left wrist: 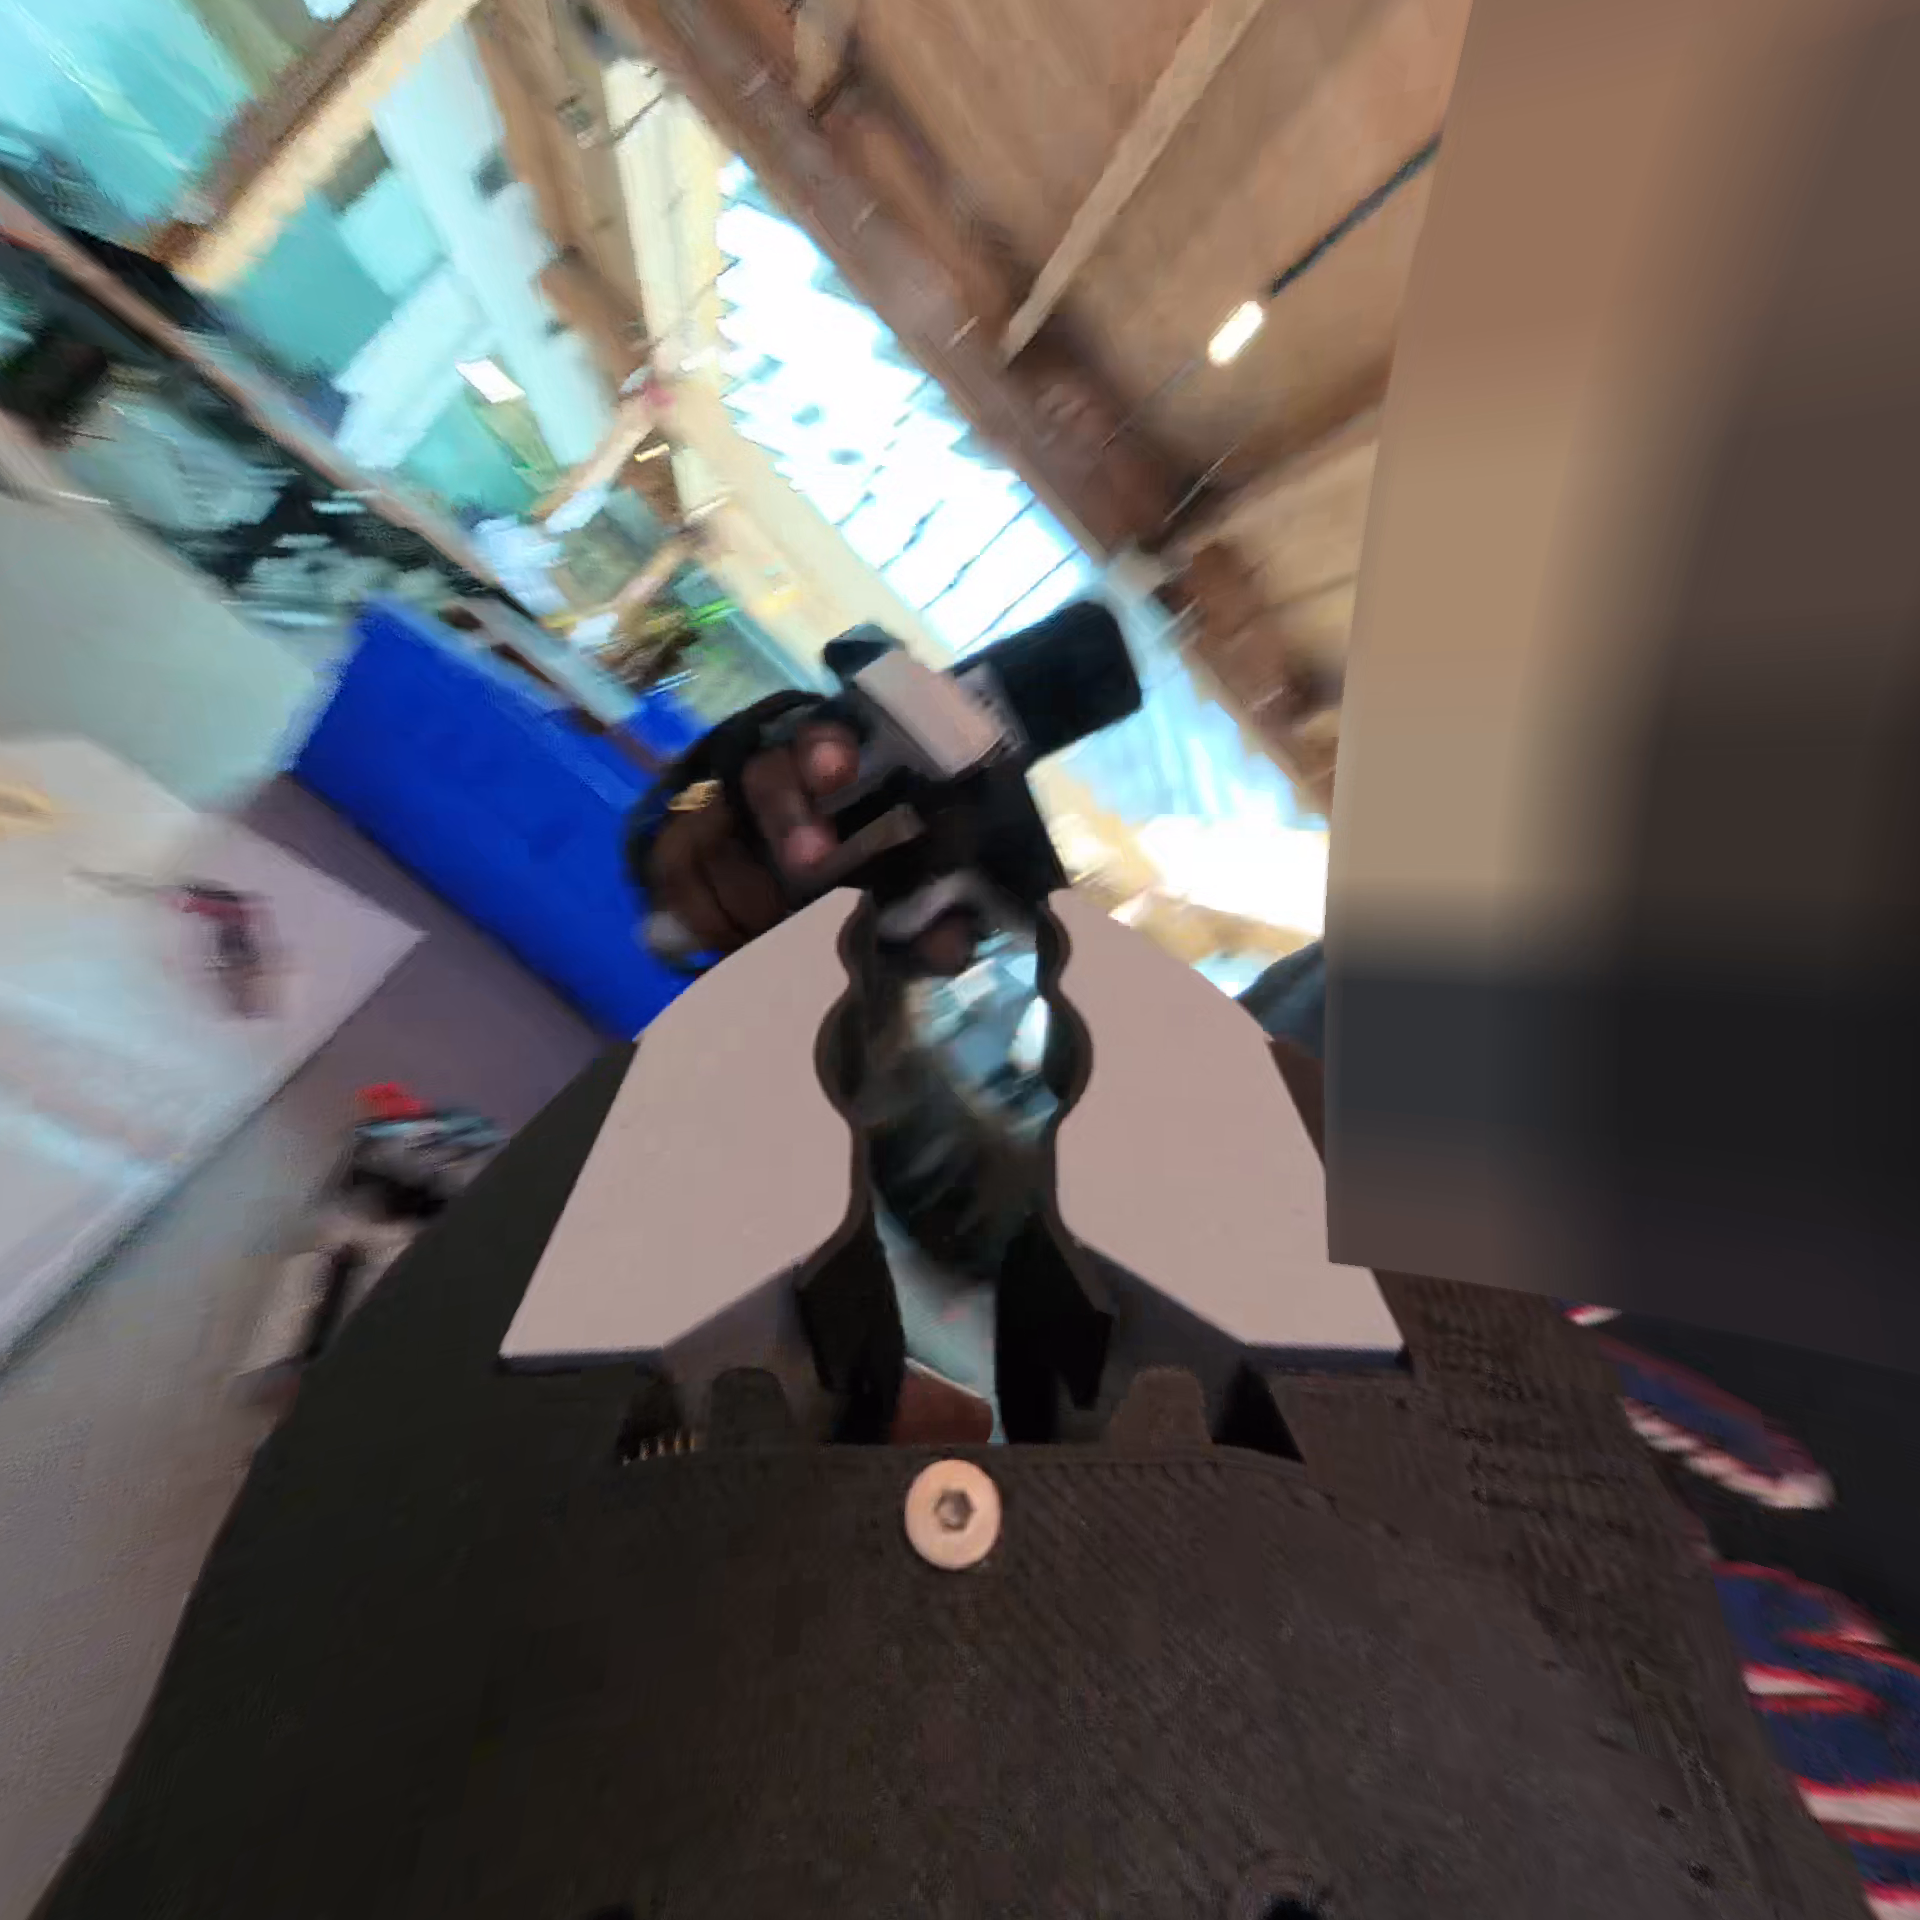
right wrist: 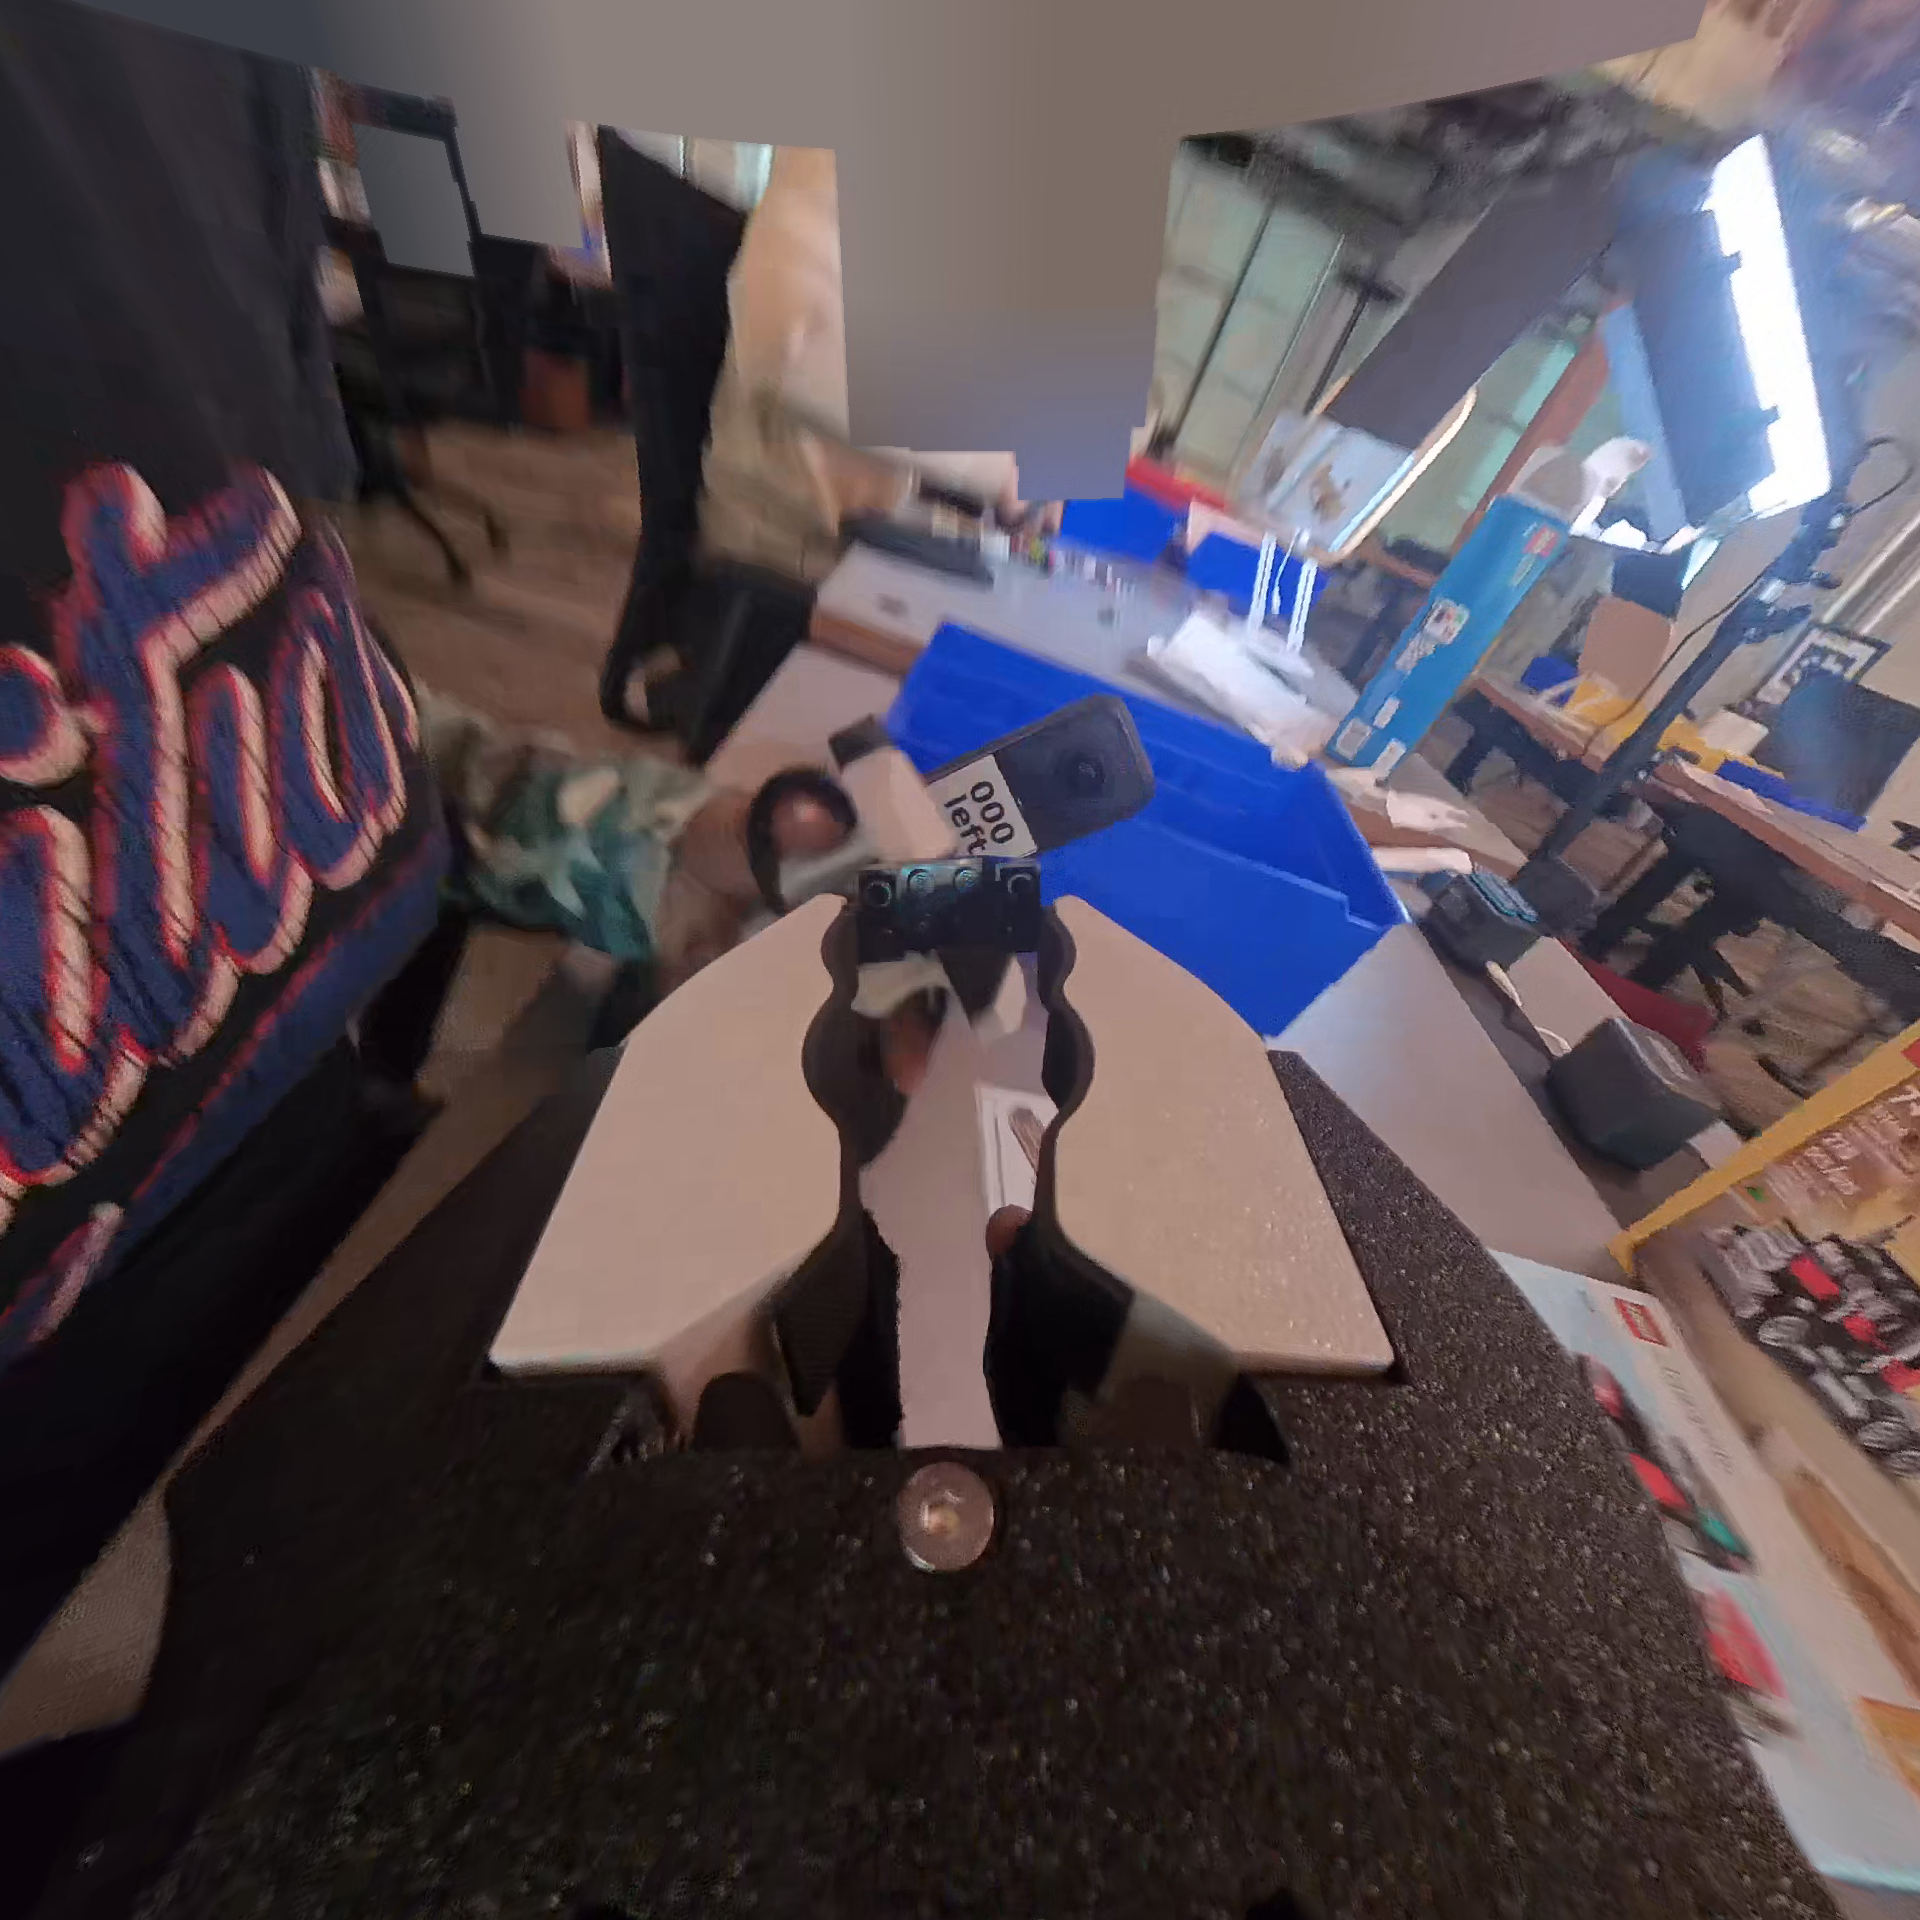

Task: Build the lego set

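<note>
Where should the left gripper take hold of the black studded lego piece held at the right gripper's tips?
Probably by the free upper half of the black lego piece, coming from straight opposite the right gripper. Its lower half already sits between those fingers, and only the studded edge stands clear above them.

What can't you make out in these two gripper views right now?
Left wrist view: whatever sits between the fingers of the left gripper, smeared by motion blur.
Left wrist view: the red and grey heap on the table, blurred.
Right wrist view: the black lego piece, edges covered by the fingers of the right gripper.
</note>
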### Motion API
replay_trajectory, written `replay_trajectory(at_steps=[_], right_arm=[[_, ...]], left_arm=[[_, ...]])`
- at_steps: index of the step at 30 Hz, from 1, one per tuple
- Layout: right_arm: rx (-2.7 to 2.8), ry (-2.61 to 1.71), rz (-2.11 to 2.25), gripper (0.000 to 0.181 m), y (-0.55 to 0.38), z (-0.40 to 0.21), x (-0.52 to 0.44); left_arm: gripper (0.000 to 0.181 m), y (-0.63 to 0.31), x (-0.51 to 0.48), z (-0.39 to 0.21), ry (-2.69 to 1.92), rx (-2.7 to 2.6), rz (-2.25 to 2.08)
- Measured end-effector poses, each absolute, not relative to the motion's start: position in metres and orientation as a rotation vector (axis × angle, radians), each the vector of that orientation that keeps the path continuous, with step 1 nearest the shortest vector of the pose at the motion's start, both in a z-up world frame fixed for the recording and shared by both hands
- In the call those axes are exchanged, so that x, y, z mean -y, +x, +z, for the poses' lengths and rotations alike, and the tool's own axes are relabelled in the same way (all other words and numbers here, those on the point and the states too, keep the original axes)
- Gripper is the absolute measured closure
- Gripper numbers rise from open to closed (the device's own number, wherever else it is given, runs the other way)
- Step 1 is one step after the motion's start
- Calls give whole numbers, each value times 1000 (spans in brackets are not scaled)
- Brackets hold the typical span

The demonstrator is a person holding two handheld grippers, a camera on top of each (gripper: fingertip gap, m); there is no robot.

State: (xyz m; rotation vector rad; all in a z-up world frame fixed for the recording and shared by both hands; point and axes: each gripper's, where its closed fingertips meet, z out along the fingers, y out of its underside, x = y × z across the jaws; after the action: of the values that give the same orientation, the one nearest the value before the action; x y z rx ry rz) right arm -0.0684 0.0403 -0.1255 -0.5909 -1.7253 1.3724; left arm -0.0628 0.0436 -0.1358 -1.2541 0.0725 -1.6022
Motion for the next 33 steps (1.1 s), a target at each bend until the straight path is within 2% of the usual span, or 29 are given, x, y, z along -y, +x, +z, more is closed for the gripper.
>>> replay_trajectory(at_steps=[4,9,12,17,25,33], right_arm=[[1433,-606,1703,148,-42,-101,-58],[1297,-685,1775,148,-28,-97,-78],[1434,-812,1578,148,-25,-120,-88],[1847,-1091,992,148,-9,-193,-109],[2162,-1103,520,148,-16,-242,-97],[2277,-1041,439,148,-31,-253,-87]], left_arm=[[139,-69,-56,-173,-1644,-362,-987],[135,-66,-66,-208,-1834,-561,-726],[131,-59,-68,-235,-1923,-749,-563],[130,-53,-68,-264,-2028,-900,-446],[139,-74,-67,-268,-2059,-892,-405],[141,-75,-57,-270,-1945,-990,-216]])
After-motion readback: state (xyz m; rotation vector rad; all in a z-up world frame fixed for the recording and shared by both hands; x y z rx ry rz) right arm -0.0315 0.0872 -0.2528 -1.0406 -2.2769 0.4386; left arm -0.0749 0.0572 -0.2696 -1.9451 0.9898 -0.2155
